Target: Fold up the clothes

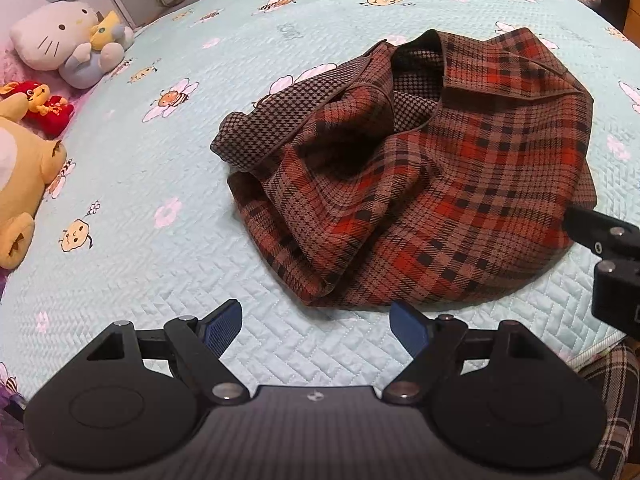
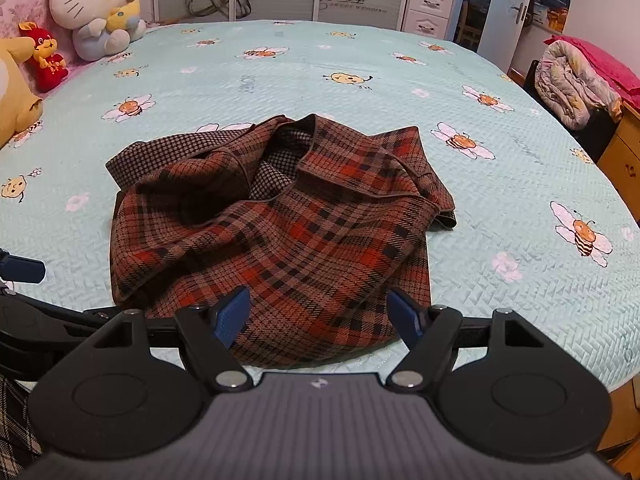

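Plaid garment [image 1: 424,184] lies crumpled on the bed [image 1: 160,184], just ahead of both released tongs: left tongs [image 1: 316,326], right tongs [image 2: 320,314].

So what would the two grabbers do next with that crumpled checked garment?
Probably lower the right gripper onto the near hem of the plaid garment and close; both it and the left gripper are open and empty, and the cloth lies bunched on the bedspread.

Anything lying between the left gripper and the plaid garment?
No. In the left wrist view only bare quilted bedspread separates the open left gripper from the plaid garment's near hem.
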Demonstrator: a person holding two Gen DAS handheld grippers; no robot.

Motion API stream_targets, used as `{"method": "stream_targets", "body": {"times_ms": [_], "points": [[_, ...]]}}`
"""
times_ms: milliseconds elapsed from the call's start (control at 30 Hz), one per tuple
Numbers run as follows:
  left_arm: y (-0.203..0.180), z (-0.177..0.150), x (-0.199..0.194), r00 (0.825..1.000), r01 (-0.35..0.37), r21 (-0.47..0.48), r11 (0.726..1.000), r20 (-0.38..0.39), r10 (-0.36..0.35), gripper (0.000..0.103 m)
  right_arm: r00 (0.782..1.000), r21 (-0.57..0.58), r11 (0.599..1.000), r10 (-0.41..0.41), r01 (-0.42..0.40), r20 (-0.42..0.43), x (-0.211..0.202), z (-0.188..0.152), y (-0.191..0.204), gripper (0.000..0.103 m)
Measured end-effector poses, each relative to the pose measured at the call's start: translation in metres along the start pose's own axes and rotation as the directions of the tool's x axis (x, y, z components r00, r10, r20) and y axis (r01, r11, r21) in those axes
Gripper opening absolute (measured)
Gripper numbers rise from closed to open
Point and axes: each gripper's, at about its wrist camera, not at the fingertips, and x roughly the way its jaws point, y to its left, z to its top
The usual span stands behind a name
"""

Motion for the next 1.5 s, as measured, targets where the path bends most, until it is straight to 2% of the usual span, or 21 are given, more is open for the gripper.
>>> {"method": "stream_targets", "body": {"times_ms": [700, 1067, 1500], "points": [[-0.003, 0.000, 0.006, 1.000, 0.007, -0.009, 1.000, 0.004, -0.007, 0.084, 1.000, 0.008, 1.000, 0.005, -0.005, -0.015, 0.009, -0.002, -0.003, 0.075], [-0.008, 0.003, 0.025, 0.999, 0.041, -0.016, 0.999, -0.022, -0.041, 0.084, 0.998, 0.030, 0.999, 0.030, -0.029, -0.056, 0.028, -0.006, -0.007, 0.075], [-0.010, 0.004, 0.039, 0.993, 0.114, -0.027, 0.993, 0.034, -0.113, 0.083, 0.995, 0.062, 0.996, 0.066, -0.061, -0.071, 0.048, -0.011, -0.020, 0.075]]}}
